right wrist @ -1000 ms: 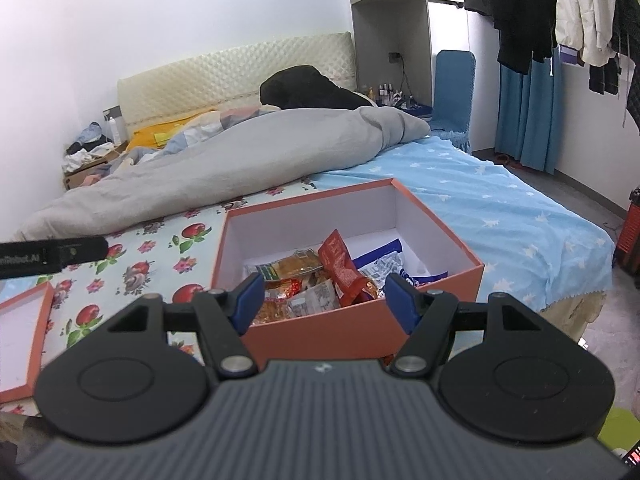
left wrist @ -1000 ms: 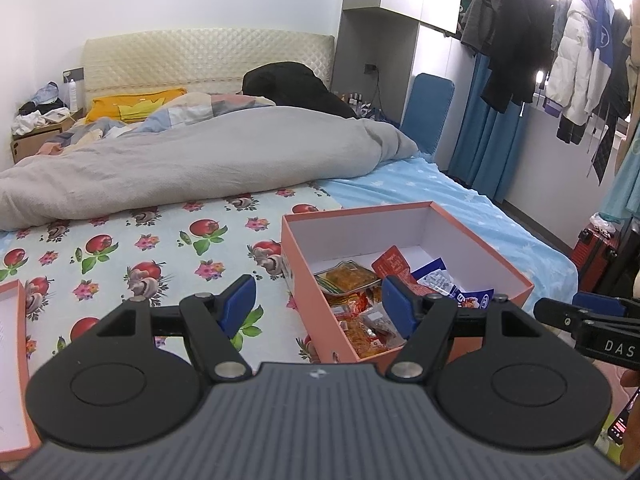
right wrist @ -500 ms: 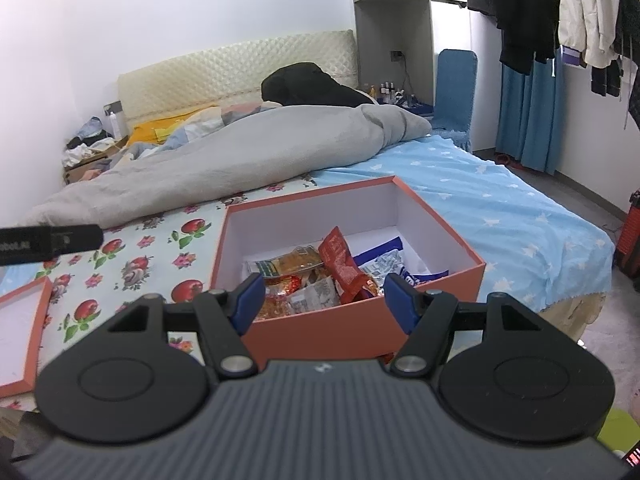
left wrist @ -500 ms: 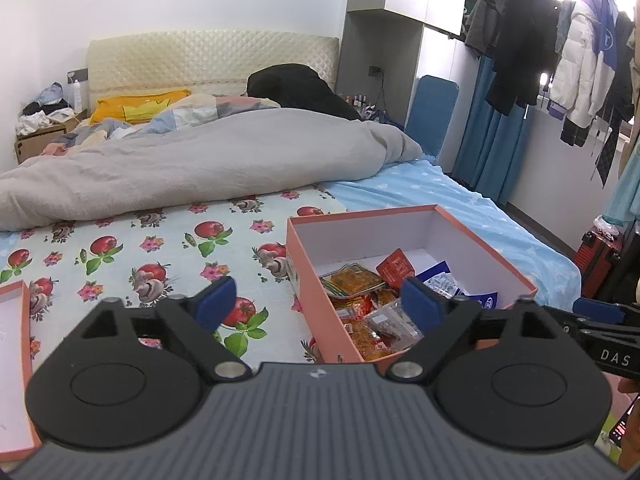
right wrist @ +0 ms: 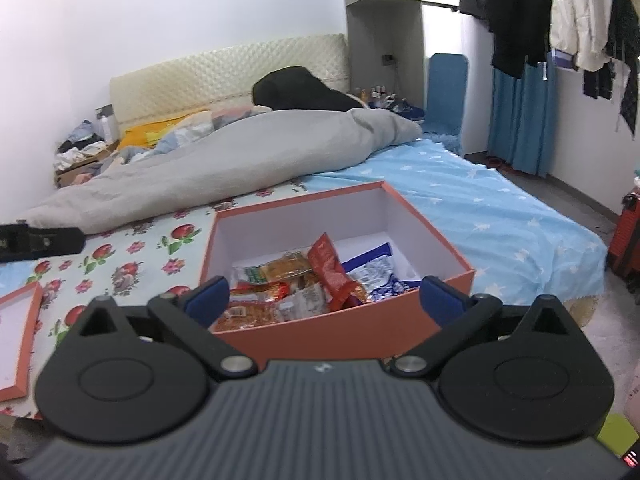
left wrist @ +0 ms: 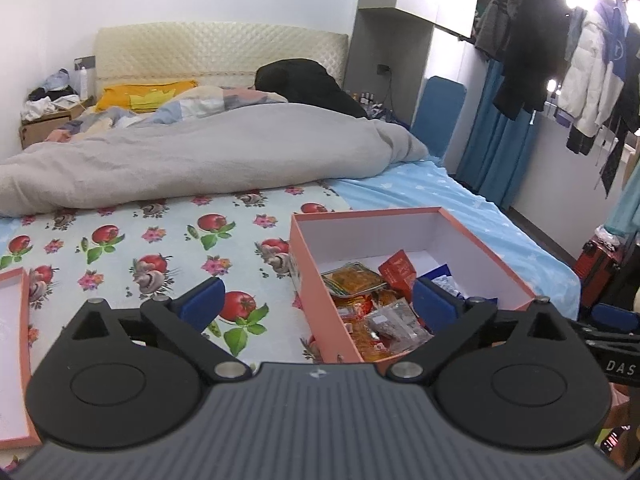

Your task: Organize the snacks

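Claws have both just been opening: the left claw [left wrist: 316, 300] and the right claw [right wrist: 324, 300] stand spread with nothing pinched. Snacks [right wrist: 304, 284] lie loose in the orange box [right wrist: 320, 332] on the bed [left wrist: 160, 240], mid-frame; sorting looks barely begun.

Orange box [right wrist: 432, 248], white inside, centre frame. Within it: red packet [right wrist: 328, 264], orange-yellow snack packs [right wrist: 276, 270], blue-and-white pouch [right wrist: 374, 270]. Sheet [left wrist: 132, 248] at left: pale blue, printed with red tomatoes, pink flowers, green leaves. Sheet [right wrist: 492, 204] at right: light blue with white stars. Grey duvet [left wrist: 200, 160] across upper centre. Cream quilted headboard [left wrist: 216, 52] behind. Blue pads [right wrist: 208, 302] on black gripper arms, lower frame.
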A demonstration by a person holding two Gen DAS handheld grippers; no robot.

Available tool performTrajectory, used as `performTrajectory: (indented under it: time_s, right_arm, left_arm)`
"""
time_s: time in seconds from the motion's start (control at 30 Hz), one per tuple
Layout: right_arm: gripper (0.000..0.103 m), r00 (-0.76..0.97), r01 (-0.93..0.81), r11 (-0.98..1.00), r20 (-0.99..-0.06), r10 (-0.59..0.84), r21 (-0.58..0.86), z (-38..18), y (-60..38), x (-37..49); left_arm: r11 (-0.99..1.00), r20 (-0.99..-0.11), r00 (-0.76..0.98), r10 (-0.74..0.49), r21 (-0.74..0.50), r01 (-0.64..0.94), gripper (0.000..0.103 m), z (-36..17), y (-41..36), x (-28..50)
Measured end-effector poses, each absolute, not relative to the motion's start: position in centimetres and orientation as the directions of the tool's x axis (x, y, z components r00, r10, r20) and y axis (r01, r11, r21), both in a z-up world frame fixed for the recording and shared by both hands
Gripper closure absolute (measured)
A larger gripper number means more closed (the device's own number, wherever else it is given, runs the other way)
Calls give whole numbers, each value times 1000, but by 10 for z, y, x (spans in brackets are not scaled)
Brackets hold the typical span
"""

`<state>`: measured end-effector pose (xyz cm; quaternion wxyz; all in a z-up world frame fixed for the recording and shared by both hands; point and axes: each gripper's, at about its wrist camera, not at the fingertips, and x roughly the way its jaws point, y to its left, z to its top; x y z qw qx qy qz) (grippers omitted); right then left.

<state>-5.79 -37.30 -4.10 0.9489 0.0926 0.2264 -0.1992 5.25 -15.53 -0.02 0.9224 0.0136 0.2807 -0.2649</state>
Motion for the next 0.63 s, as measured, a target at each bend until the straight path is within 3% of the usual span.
performTrajectory:
  time_s: [0.63]
  right_arm:
    - [0, 815, 432, 895, -471, -337, 108, -40, -374, -59]
  left_arm:
    - [870, -537, 717, -443, -67, 488, 2, 3, -161, 49]
